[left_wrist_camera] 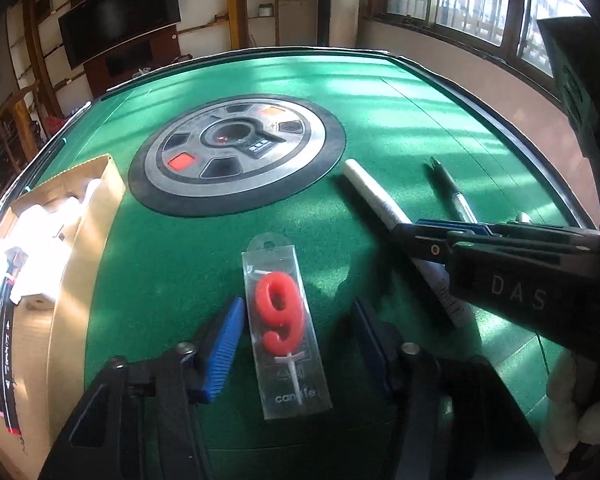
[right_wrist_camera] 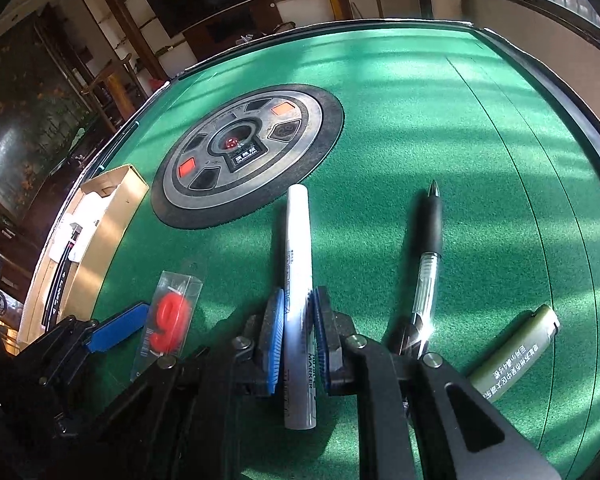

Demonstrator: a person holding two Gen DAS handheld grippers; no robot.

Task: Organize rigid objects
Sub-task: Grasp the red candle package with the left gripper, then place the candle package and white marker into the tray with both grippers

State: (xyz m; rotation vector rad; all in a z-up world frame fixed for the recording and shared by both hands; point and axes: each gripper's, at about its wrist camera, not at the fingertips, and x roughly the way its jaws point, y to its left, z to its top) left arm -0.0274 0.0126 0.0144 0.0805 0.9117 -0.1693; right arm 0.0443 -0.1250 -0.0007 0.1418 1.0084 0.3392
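A red "9" candle in a clear pack (left_wrist_camera: 281, 322) lies on the green felt, between the blue pads of my left gripper (left_wrist_camera: 296, 344). Gaps show on both sides of the pack, so the gripper is open around it. The right wrist view shows the same pack (right_wrist_camera: 168, 320) beside a left finger (right_wrist_camera: 116, 328). My right gripper (right_wrist_camera: 299, 332) is shut on a white marker (right_wrist_camera: 298, 240), which lies along the felt and points away. In the left wrist view that gripper (left_wrist_camera: 420, 240) crosses the marker (left_wrist_camera: 374, 194) from the right.
A black pen (right_wrist_camera: 428, 264) and an olive lighter (right_wrist_camera: 512, 356) lie right of the marker. An open cardboard box (left_wrist_camera: 100, 216) holding white items stands at the table's left edge. A round control disc (left_wrist_camera: 236, 152) sits in the table's middle. Raised rails border the felt.
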